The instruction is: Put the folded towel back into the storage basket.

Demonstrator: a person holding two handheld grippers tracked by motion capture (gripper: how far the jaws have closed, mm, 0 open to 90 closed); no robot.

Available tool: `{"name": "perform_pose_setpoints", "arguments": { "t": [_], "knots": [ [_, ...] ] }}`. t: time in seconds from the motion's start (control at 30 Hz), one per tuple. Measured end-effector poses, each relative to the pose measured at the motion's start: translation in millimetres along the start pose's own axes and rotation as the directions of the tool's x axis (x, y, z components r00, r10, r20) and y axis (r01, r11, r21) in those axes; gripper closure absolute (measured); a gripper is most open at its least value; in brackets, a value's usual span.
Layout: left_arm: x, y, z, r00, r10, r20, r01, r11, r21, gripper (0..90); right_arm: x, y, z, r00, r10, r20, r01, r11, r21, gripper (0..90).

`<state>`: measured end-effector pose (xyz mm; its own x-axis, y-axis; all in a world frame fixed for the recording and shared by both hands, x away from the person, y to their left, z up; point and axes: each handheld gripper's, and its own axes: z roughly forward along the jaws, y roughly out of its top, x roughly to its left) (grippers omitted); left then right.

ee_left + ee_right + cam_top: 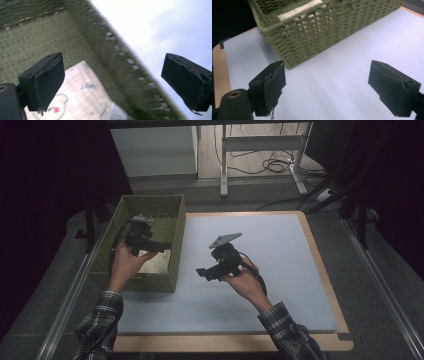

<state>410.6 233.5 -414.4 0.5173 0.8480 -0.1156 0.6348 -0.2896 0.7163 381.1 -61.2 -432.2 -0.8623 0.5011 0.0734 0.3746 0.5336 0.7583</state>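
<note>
The left claw hangs over the woven green basket, jaws wide apart, above a white printed cloth lying inside. The right claw hovers above the pale counter just beside the basket, jaws also spread, gripping nothing.

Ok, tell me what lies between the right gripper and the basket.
Nothing: in the high view and the right gripper view, bare white mat separates the right gripper from the woven basket. Its jaws are open and empty.

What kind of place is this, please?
Probably a lab or workshop set up for recording: a table with a pale mat, a woven basket, dark curtains around, and loose cables on the floor behind.
</note>
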Motion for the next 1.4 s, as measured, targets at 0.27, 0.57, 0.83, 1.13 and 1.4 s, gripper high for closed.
{"name": "perform_pose_setpoints", "arguments": {
  "t": [0.27, 0.57, 0.83, 1.13, 1.4],
  "knots": [
    [-43.0, 4.5, 8.2, 0.9955, 0.076, 0.056, -0.075, 0.9970, -0.019, 3.4, -8.6, -26.9, -22.0, 0.9991, -0.008, 0.041, 0.008, 1.000, 0.001, 11.6],
    [-86.6, -1.0, 25.1, 0.9832, 0.143, 0.114, -0.139, 0.9895, -0.039, 3.2, -16.5, -61.4, -48.9, 0.9966, -0.005, 0.082, 0.006, 1.000, -0.002, 10.0],
    [-117.5, -6.2, 35.4, 0.9711, 0.182, 0.154, -0.174, 0.9826, -0.065, 3.2, -25.8, -86.9, -71.4, 0.9940, 0.022, 0.107, -0.021, 1.000, -0.013, 9.3],
    [-149.6, -15.9, 49.7, 0.9541, 0.226, 0.196, -0.214, 0.9735, -0.080, 2.8, -36.1, -115.4, -92.8, 0.9893, 0.049, 0.138, -0.046, 0.999, -0.021, 8.5],
    [-167.1, -28.0, 65.2, 0.9386, 0.252, 0.235, -0.237, 0.9672, -0.092, 2.6, -40.8, -136.7, -103.9, 0.9852, 0.079, 0.152, -0.075, 0.997, -0.034, 5.9]
  ]
}}
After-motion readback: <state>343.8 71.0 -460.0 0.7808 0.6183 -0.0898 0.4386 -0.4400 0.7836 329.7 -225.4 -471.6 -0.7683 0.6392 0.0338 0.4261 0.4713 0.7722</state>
